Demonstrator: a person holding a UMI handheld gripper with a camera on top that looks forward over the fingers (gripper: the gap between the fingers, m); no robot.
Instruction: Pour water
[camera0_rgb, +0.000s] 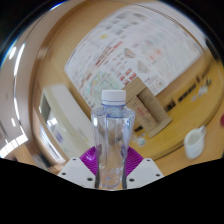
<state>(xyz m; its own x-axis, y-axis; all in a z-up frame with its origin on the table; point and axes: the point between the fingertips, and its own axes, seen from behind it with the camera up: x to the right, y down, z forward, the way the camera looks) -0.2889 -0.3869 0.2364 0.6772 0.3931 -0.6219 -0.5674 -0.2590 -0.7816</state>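
My hand-held gripper (111, 170) grips the capped bottle (112, 135) upright at lower centre; cup (194, 143) at right, pouring not begun.

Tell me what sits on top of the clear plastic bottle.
A white screw cap closes the clear plastic bottle, held between the gripper fingers. The bottle's base is hidden by them.

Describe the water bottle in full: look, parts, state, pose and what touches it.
The water bottle is clear plastic with a white screw cap, still on, and ribbed shoulders. It stands upright between the gripper fingers, whose purple pads flank its lower body. Whether they press on it cannot be told. Its base is hidden.
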